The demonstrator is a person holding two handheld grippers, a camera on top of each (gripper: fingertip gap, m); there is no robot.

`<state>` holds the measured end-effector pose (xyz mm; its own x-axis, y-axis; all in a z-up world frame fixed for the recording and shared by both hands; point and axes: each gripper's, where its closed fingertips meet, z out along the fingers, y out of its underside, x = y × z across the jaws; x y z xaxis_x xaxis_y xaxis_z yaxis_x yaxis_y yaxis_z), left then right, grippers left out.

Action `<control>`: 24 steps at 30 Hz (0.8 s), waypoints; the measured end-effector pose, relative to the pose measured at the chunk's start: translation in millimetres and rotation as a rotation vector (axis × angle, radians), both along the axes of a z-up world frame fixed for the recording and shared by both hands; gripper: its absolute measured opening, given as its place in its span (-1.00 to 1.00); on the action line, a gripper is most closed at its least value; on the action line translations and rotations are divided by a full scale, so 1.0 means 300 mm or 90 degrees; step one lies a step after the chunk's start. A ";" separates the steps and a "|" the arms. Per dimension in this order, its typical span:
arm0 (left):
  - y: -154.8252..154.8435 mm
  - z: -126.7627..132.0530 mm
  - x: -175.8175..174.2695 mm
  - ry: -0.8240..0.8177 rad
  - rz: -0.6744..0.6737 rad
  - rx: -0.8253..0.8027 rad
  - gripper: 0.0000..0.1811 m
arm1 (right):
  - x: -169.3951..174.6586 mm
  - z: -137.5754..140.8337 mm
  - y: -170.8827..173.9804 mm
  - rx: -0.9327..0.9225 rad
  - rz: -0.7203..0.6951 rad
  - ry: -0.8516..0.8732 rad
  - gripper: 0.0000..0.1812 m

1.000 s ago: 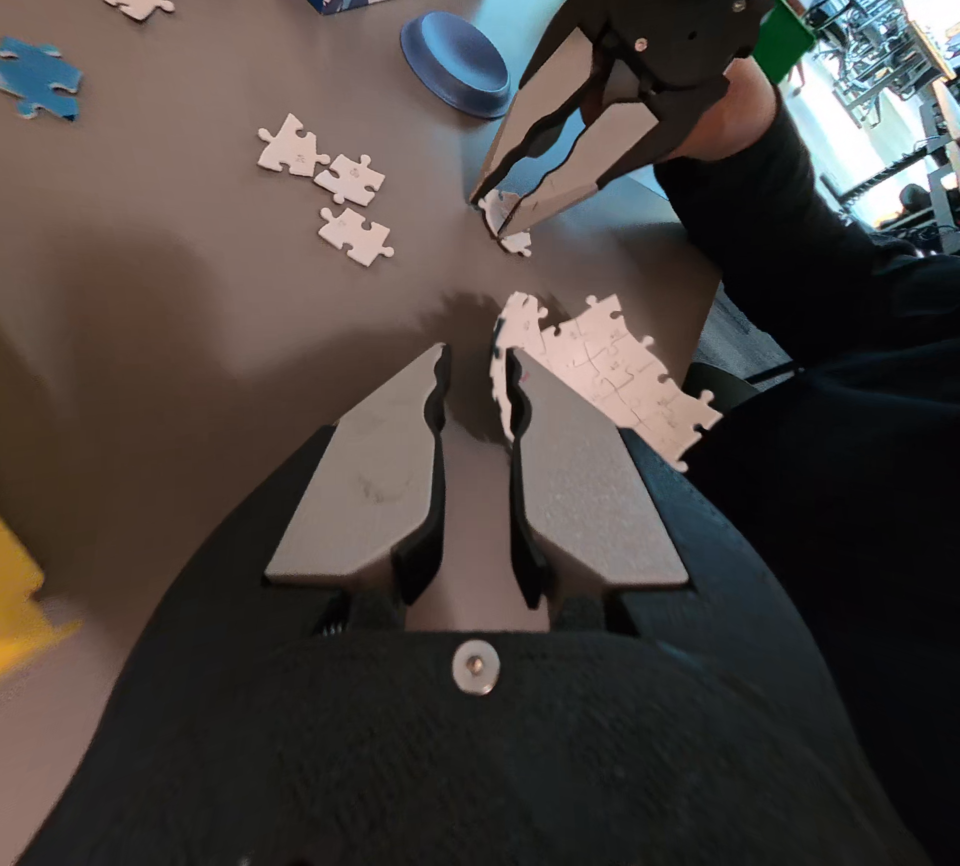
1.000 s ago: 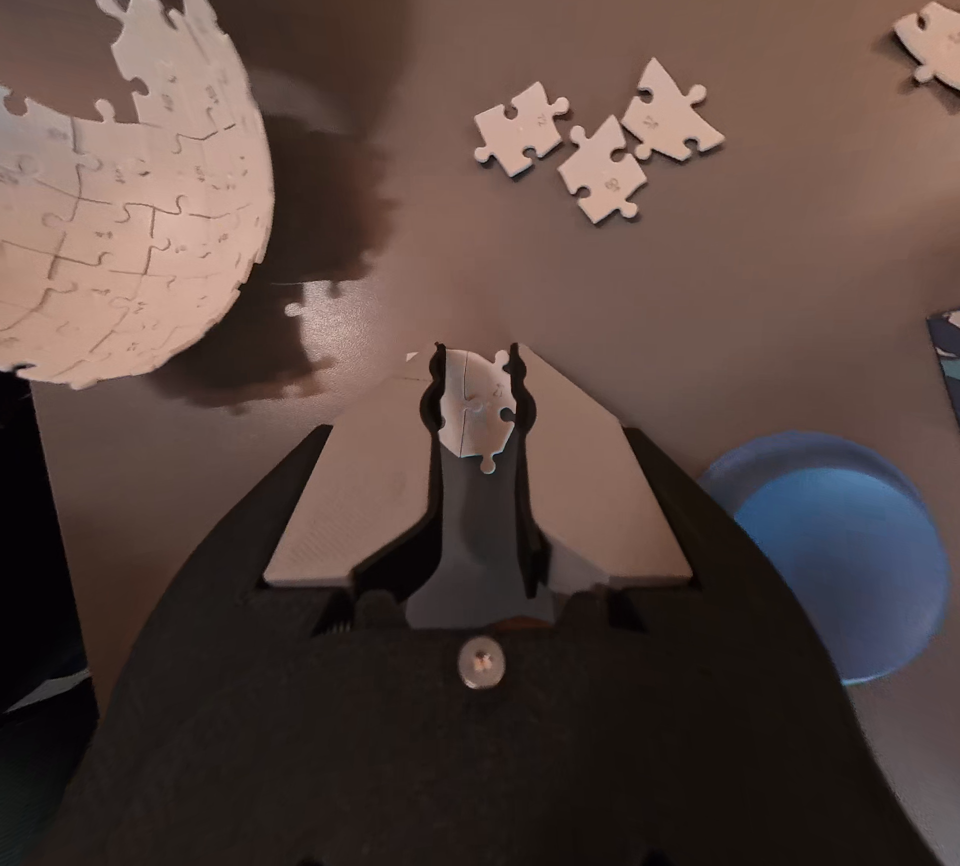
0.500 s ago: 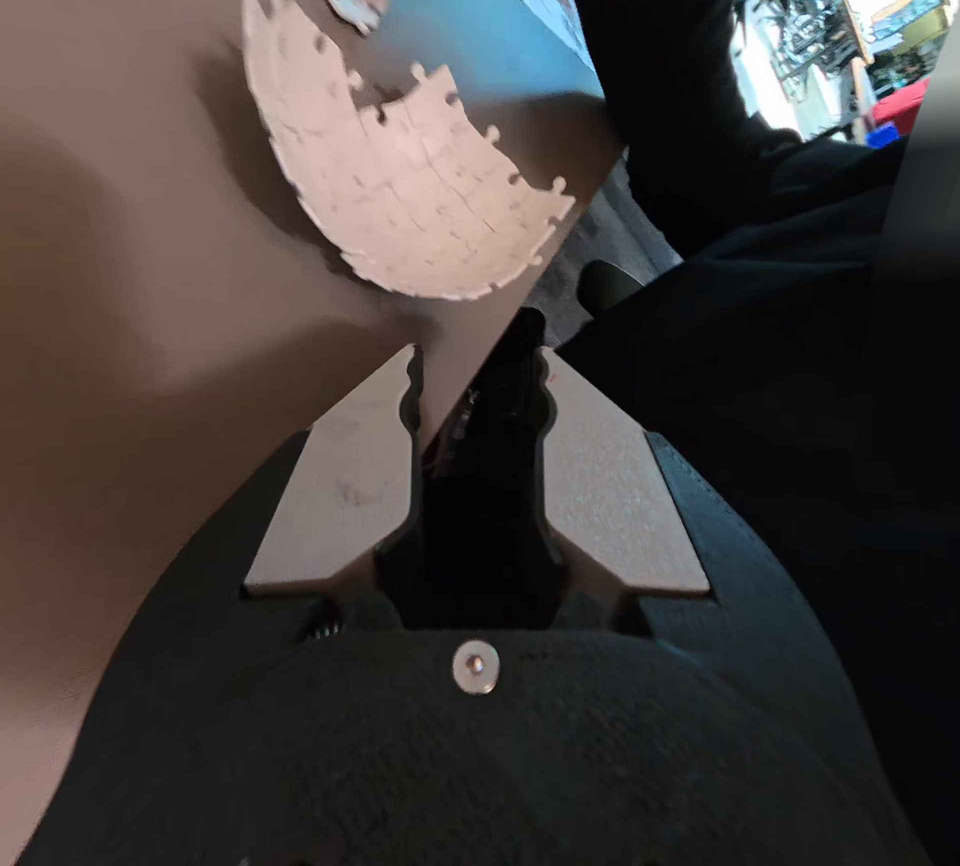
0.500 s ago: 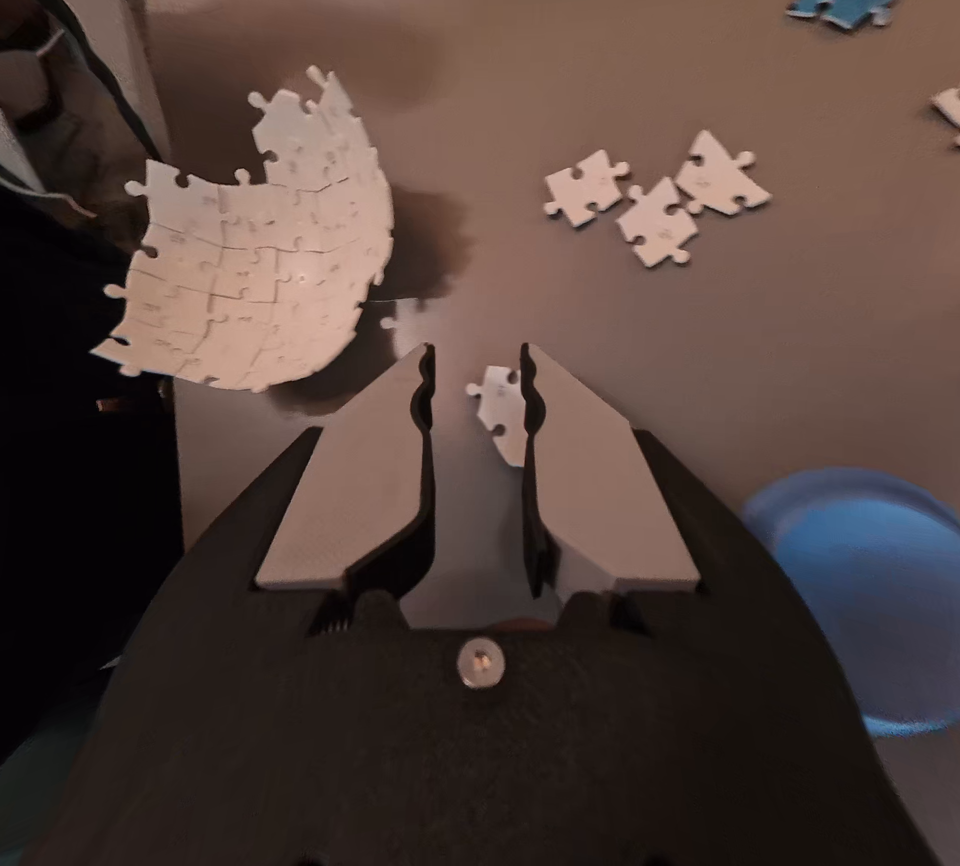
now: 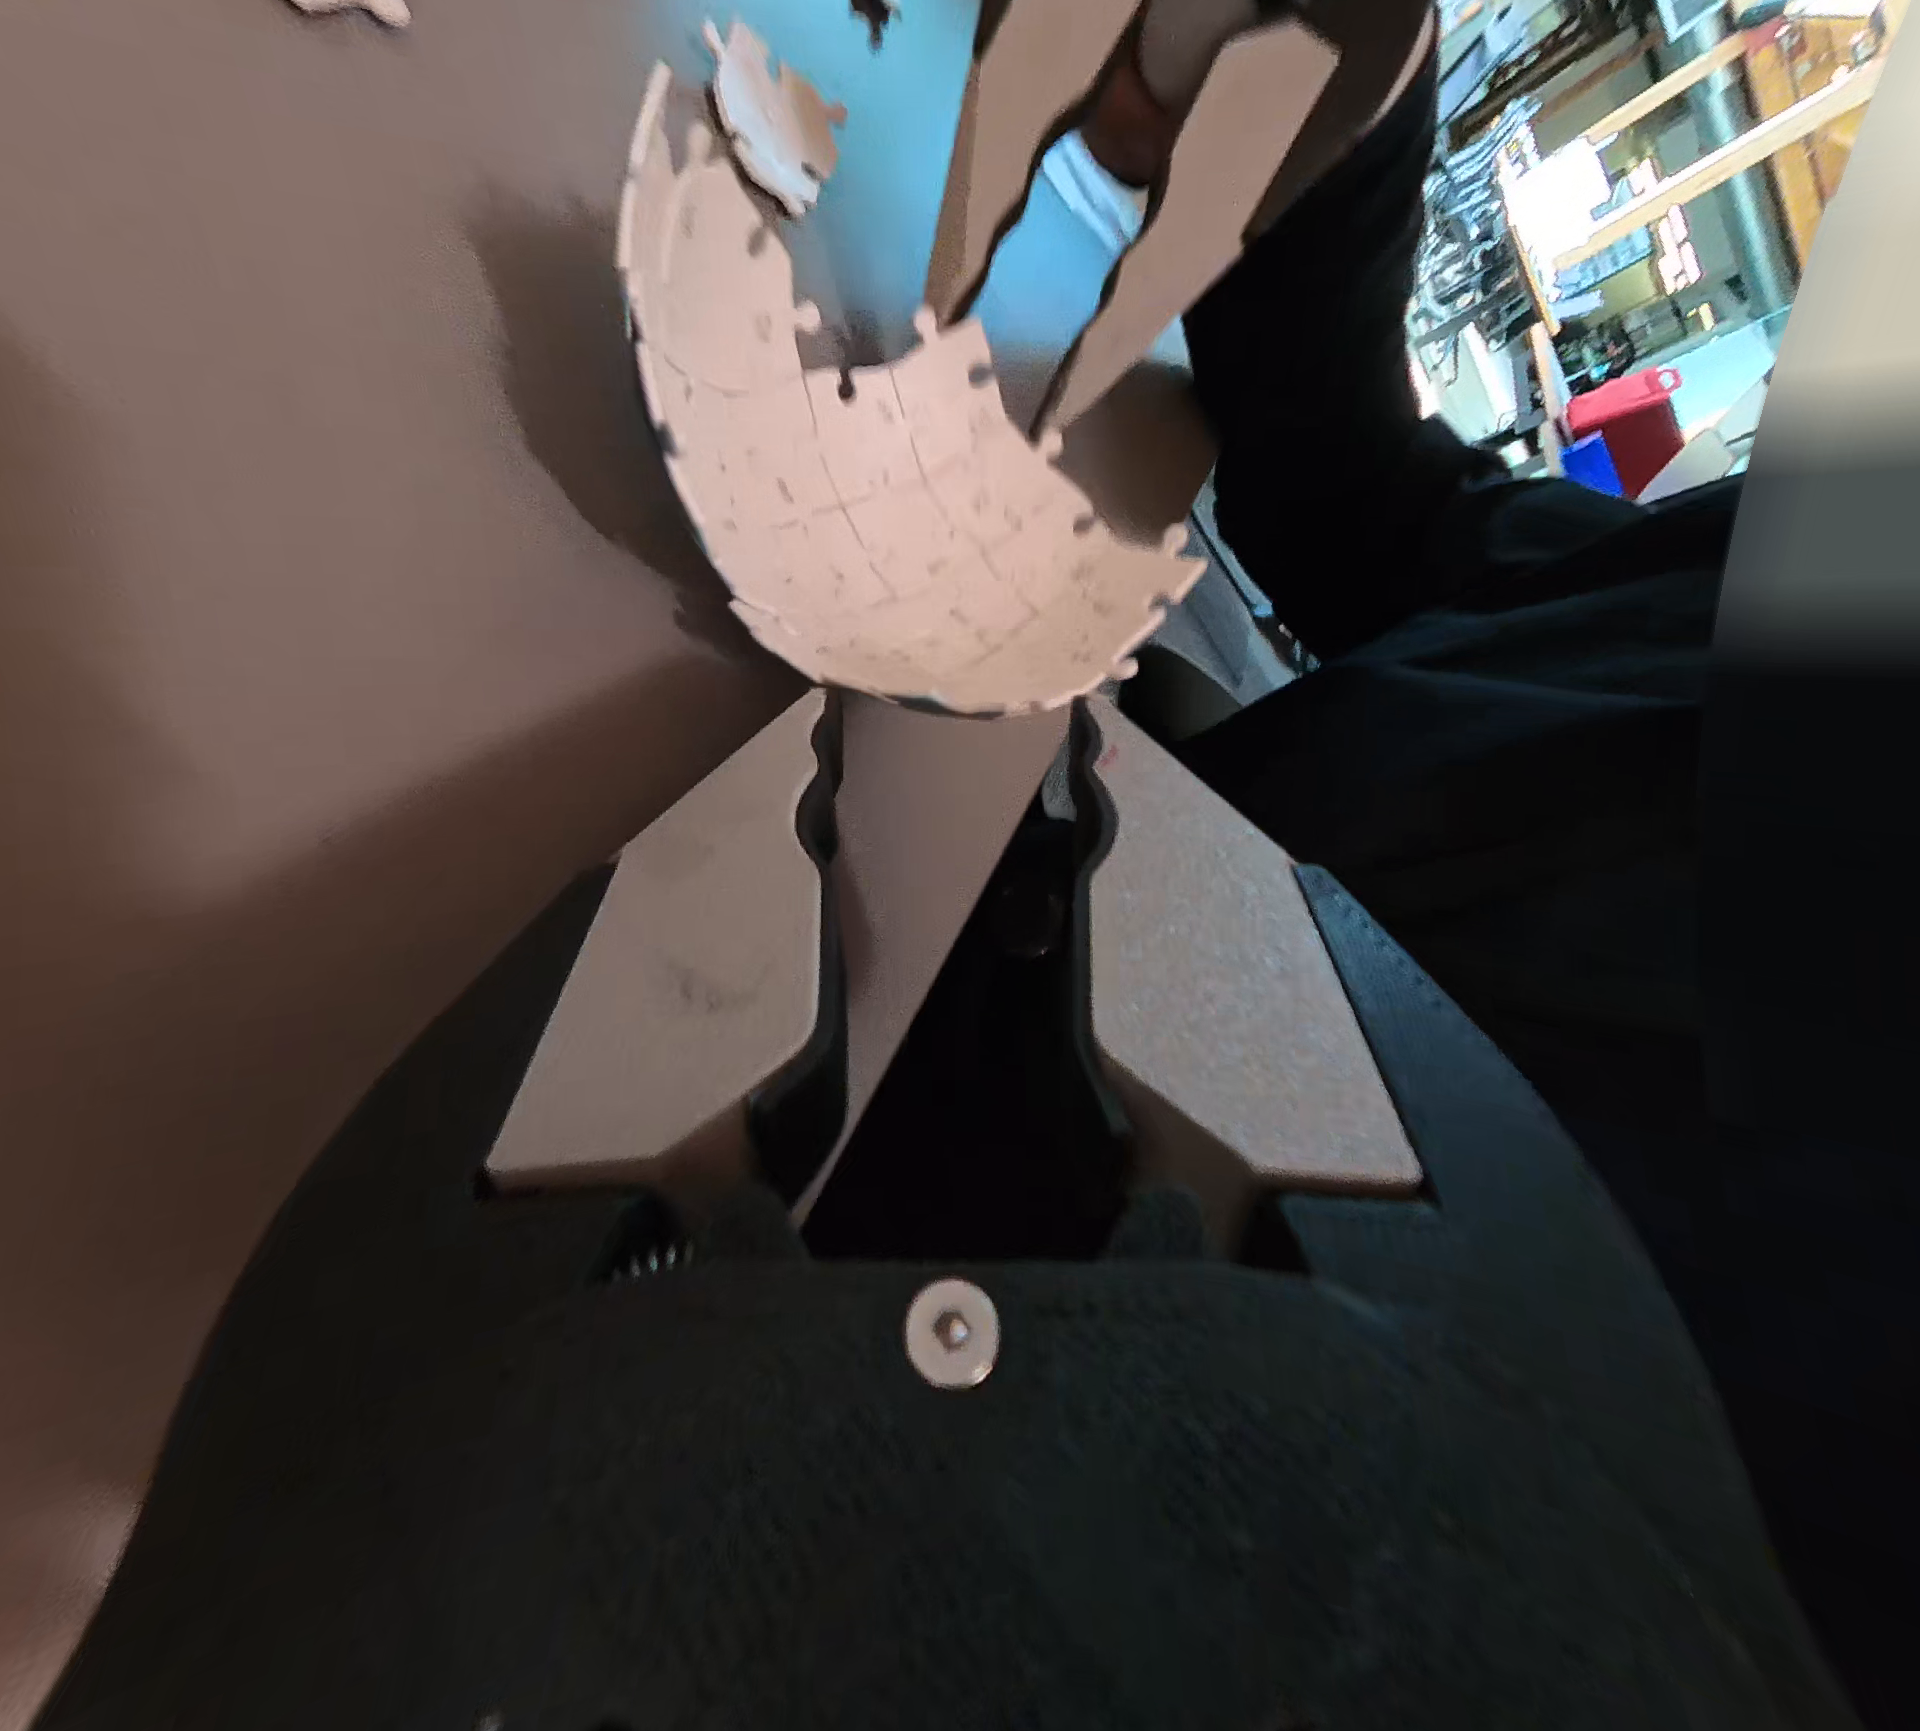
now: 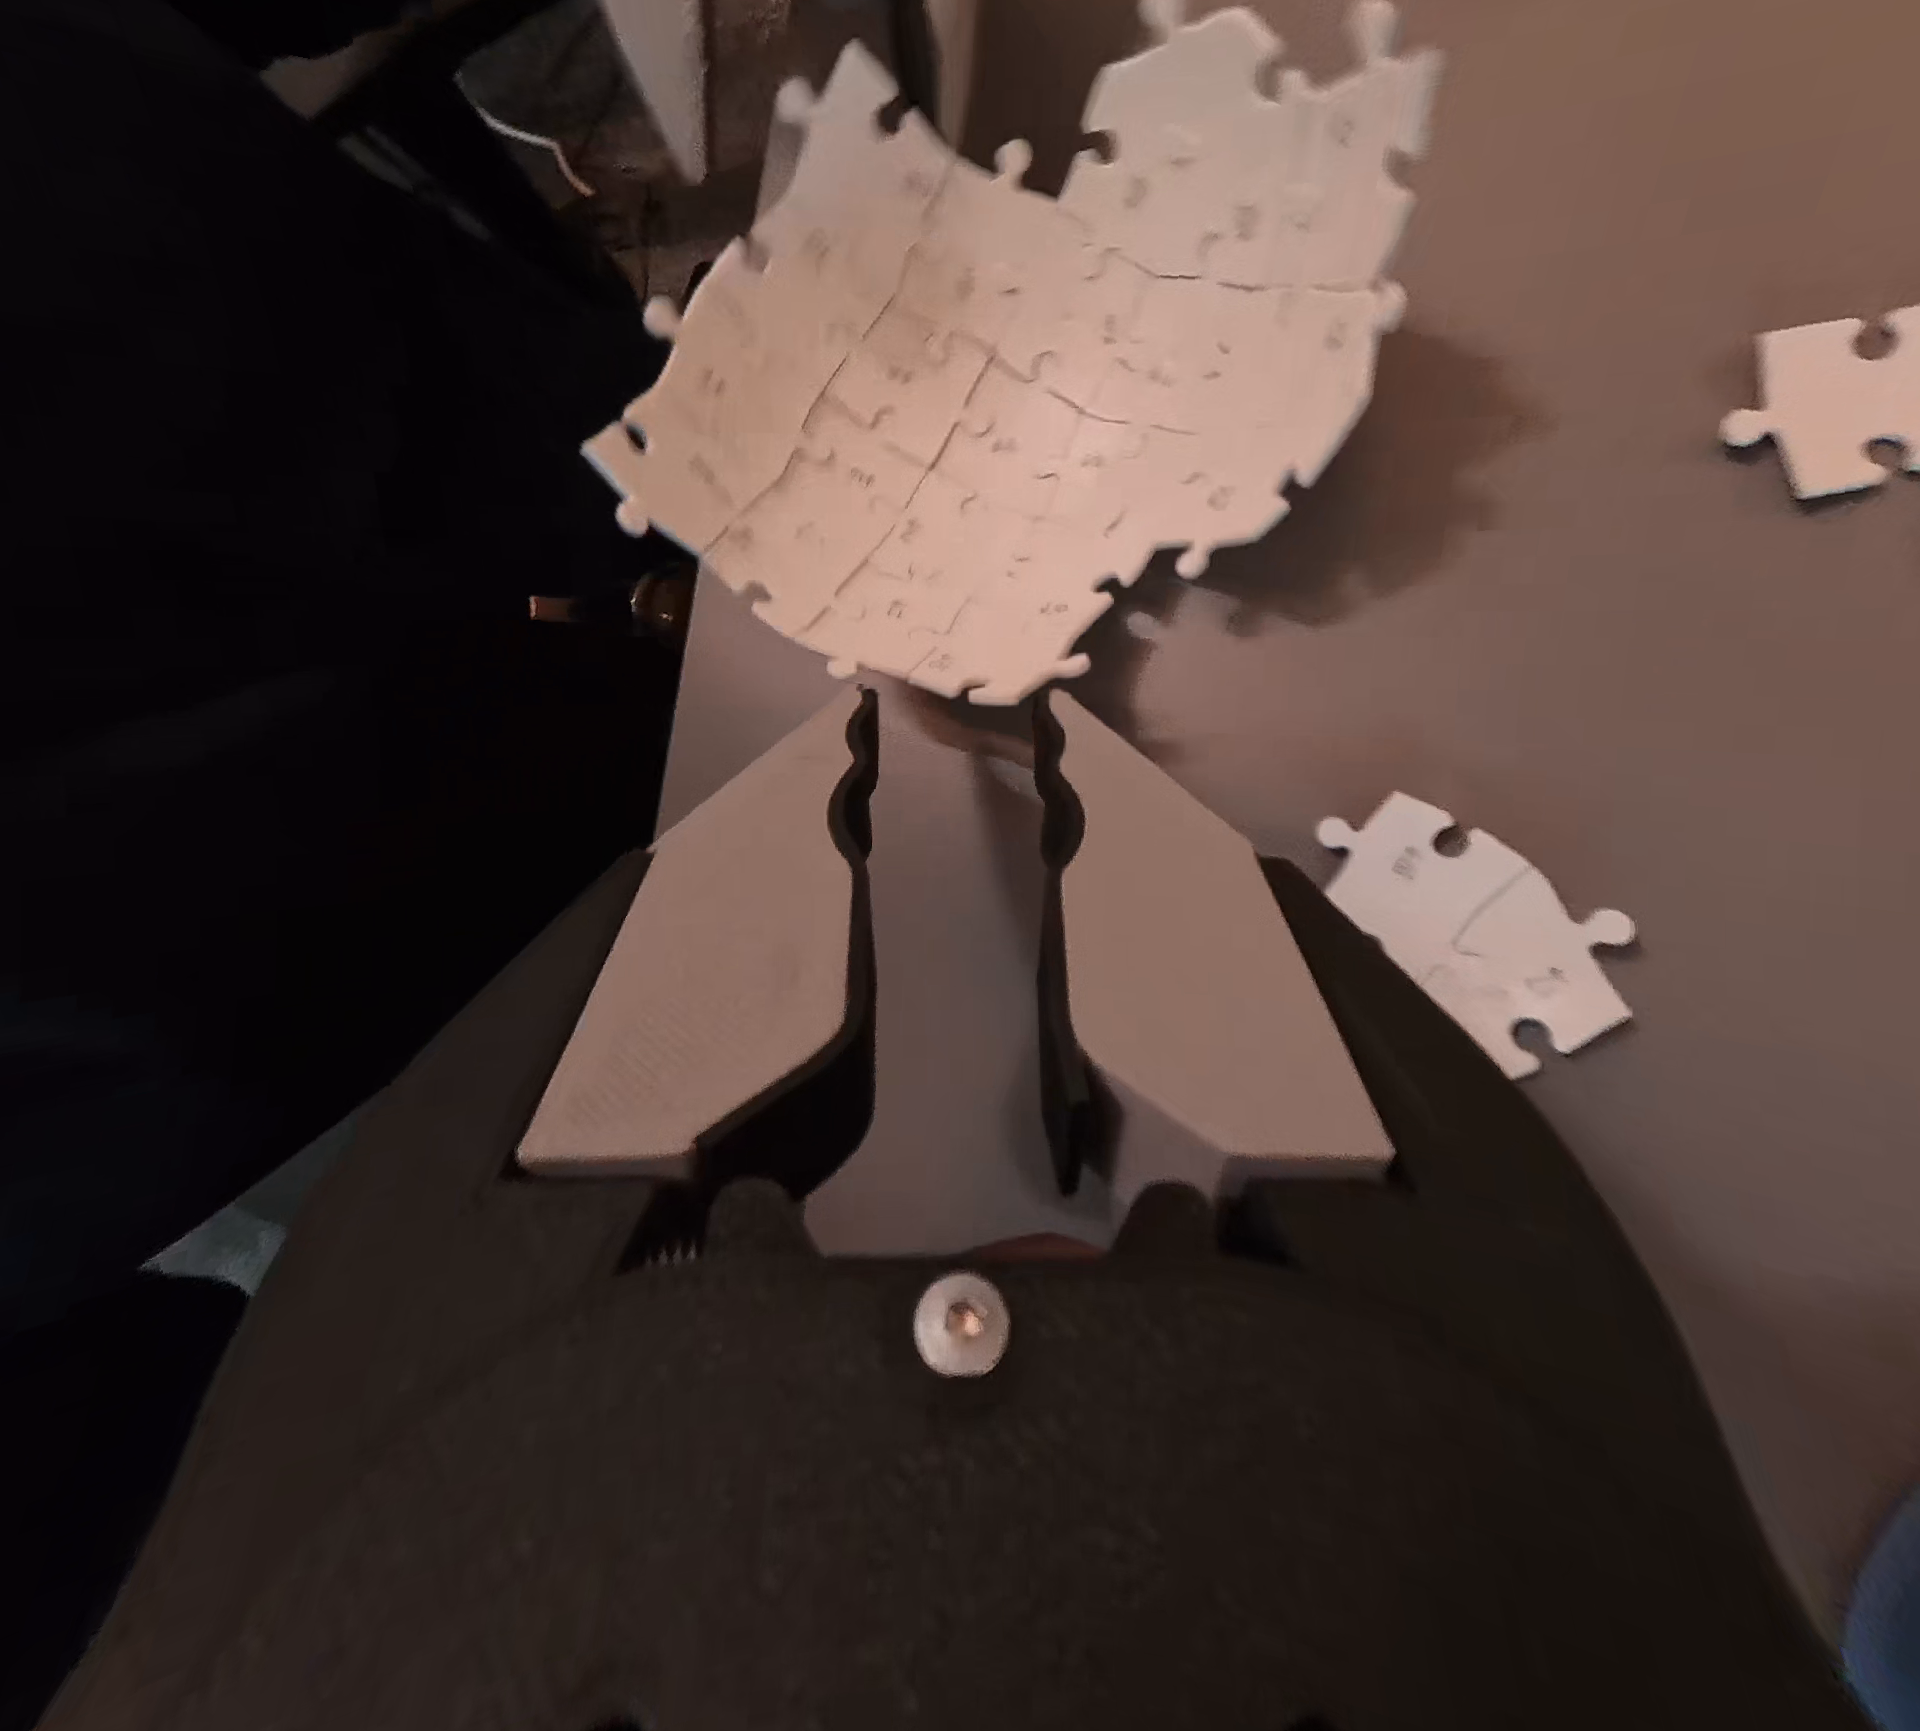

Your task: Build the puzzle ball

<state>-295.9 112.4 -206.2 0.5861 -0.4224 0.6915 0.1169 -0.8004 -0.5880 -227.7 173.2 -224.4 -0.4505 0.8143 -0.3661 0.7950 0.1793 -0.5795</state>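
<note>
With both tools spread and nothing pinched between their fingers, the half-built puzzle ball shell point(image 5: 894, 528) sat curved like a bowl on the desk point(image 5: 312, 434), right at its near edge. The left hand-held gripper point(image 5: 951, 725) was wide open just short of the shell's lower rim, while the right hand-held gripper point(image 5: 997, 362) came down from above, fingers spread moderately, its tips at the shell's upper edge. The smart play, I'd say, was to catch the rim gently between the pads and steady it before squeezing, since a hard pinch could pop the joined pieces apart or tip the shell off the edge. The left wrist view alone showed both tools together, plus a small joined cluster point(image 5: 774, 118) beyond the shell. The right wrist view gave the shell's white inner face up close and a joined pair of pieces point(image 6: 1475, 943) lying near, with another loose piece point(image 6: 1829, 403) farther right.
</note>
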 end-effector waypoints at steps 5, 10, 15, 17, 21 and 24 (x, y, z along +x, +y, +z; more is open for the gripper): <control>0.049 0.010 -0.040 0.001 0.011 0.008 -0.55 | 0.021 -0.008 -0.017 -0.002 0.023 -0.018 -0.71; 0.094 0.028 -0.088 0.015 0.032 0.025 -0.55 | 0.086 -0.011 0.008 0.009 0.034 -0.065 -0.71; 0.101 0.037 -0.103 0.020 0.035 0.033 -0.55 | 0.098 0.051 0.223 0.107 -0.125 -0.013 -0.70; 0.091 0.022 -0.083 0.019 0.019 0.022 -0.55 | 0.120 0.055 0.312 0.168 -0.173 -0.004 -0.68; 0.094 -0.014 -0.052 0.043 -0.003 0.012 -0.57 | 0.119 0.045 0.353 0.212 -0.176 0.018 -0.65; 0.115 -0.021 -0.051 0.060 -0.003 0.013 -0.57 | 0.095 0.007 0.374 0.231 -0.193 -0.001 -0.64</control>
<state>-311.3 146.9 -212.3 0.6464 -0.4387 0.6242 0.0562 -0.7886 -0.6124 -199.2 285.3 -222.4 -0.1725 0.9845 -0.0331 0.8433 0.1302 -0.5214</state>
